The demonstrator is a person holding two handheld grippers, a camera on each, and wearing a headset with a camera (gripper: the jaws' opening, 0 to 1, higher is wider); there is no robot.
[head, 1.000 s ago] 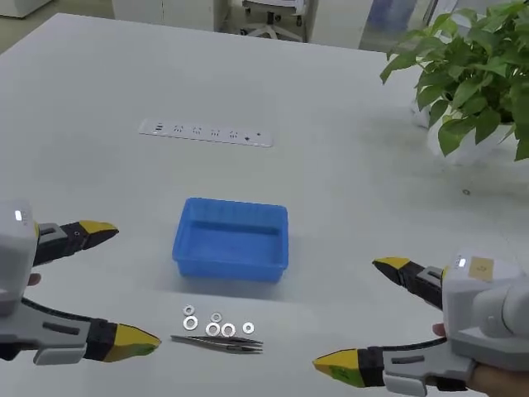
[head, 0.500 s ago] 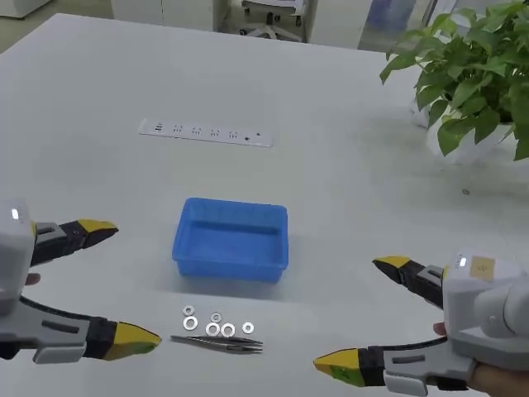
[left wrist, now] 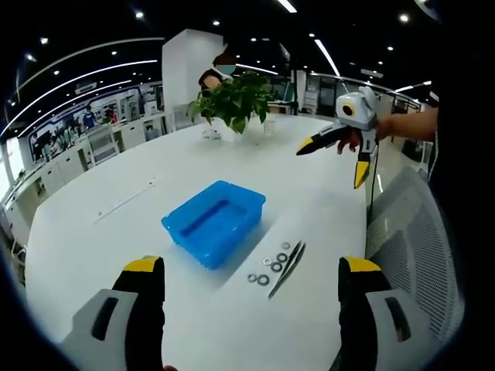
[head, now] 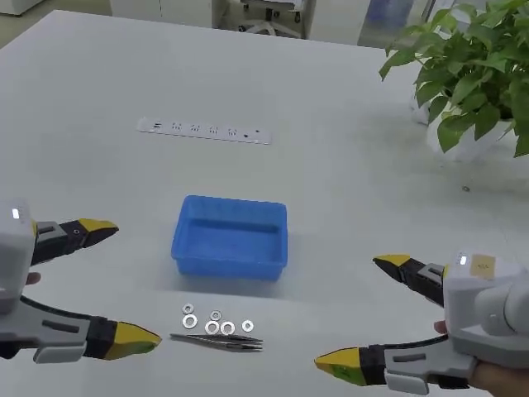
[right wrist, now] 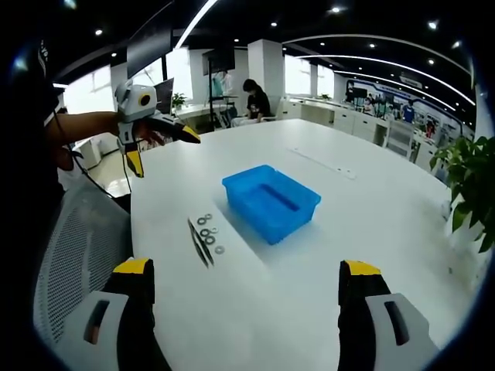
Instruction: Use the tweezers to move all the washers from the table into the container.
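A blue container (head: 231, 236) (left wrist: 214, 221) (right wrist: 271, 200) sits mid-table, with nothing visible in it. Several small washers (head: 213, 322) (left wrist: 271, 267) (right wrist: 207, 229) lie in a loose row just in front of it. Metal tweezers (head: 216, 341) (left wrist: 287, 267) (right wrist: 200, 243) lie flat right beside the washers, on their near side. My left gripper (head: 131, 284) (left wrist: 251, 275) hovers open at the left of the washers, holding nothing. My right gripper (head: 364, 313) (right wrist: 246, 277) hovers open at the right, also holding nothing. Both stand apart from the tweezers.
A white power strip (head: 204, 131) lies farther back on the white table (head: 331, 165). A potted green plant (head: 475, 78) stands at the far right. A mesh chair back (right wrist: 73, 255) shows past the table's near edge. People and desks fill the office behind.
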